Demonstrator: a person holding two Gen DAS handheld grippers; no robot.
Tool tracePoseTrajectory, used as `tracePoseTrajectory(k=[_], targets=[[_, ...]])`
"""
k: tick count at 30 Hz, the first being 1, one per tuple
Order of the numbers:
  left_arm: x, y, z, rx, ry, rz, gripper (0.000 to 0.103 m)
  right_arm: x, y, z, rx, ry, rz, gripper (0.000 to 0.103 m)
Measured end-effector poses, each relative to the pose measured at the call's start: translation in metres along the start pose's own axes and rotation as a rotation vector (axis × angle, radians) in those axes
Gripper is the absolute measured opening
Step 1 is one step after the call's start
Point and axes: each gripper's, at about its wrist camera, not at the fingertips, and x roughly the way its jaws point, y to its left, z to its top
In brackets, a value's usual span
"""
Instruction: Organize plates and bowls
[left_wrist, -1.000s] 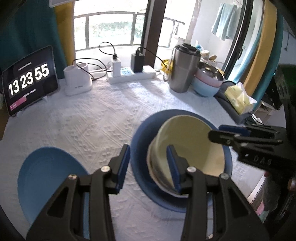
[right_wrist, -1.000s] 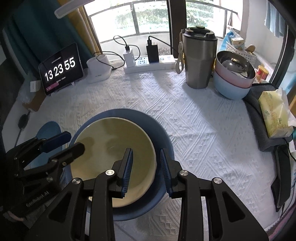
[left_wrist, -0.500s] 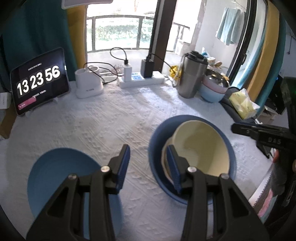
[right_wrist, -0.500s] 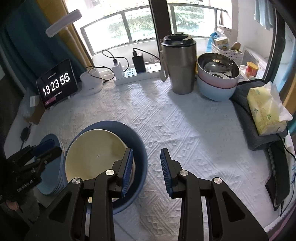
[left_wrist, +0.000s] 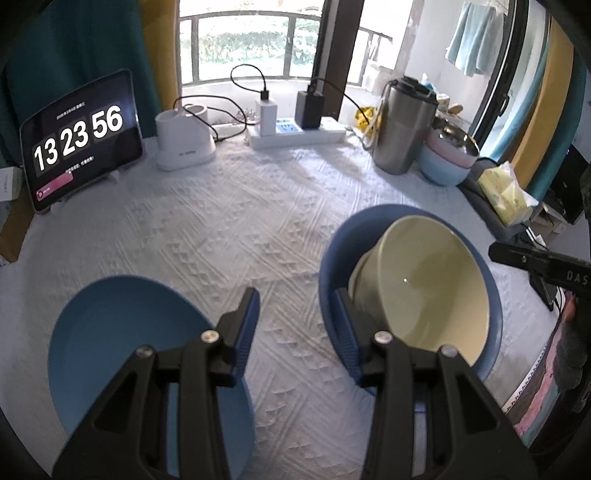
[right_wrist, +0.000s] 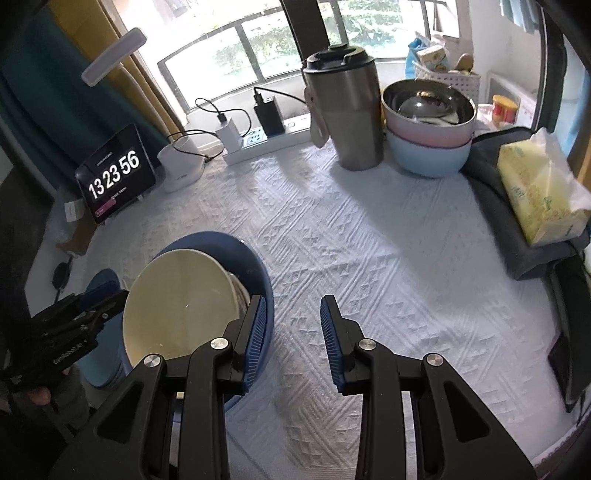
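A dark blue bowl (left_wrist: 334, 258) sits on the white tablecloth with a cream bowl (left_wrist: 424, 284) leaning tilted inside it, on something white beneath. A flat blue plate (left_wrist: 122, 350) lies to its left. My left gripper (left_wrist: 295, 325) hangs open over bare cloth between plate and bowl, its right finger just in front of the blue bowl's rim. In the right wrist view my right gripper (right_wrist: 293, 332) is open above the cloth, just right of the dark blue bowl (right_wrist: 258, 266) and cream bowl (right_wrist: 177, 302). Neither holds anything.
At the back right stand a steel tumbler (right_wrist: 351, 110) and a stack of bowls (right_wrist: 428, 147), steel in pink in light blue. A yellow tissue pack (right_wrist: 535, 195) lies on grey cloth at the right edge. A tablet clock (right_wrist: 114, 177), charger dock and power strip line the back.
Both grippers have drawn back from the nested bowls: the left one toward the blue plate, the right one off to the right over the cloth. The bowls stay put.
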Motion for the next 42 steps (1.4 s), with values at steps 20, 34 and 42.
tracePoseTrajectory(k=[20,34,42], targets=[[0.017,-0.014,-0.008,0.033,0.033,0.06,0.044,0.029,0.002,-0.011,-0.012,0.046,0.046,0.033],[0.026,-0.003,-0.01,-0.033,0.037,0.023,0.053,0.032,-0.001,-0.014,0.018,0.007,-0.09,0.061],[0.032,0.009,-0.01,-0.071,0.057,-0.001,0.071,0.032,-0.001,-0.016,0.036,-0.022,-0.099,0.063]])
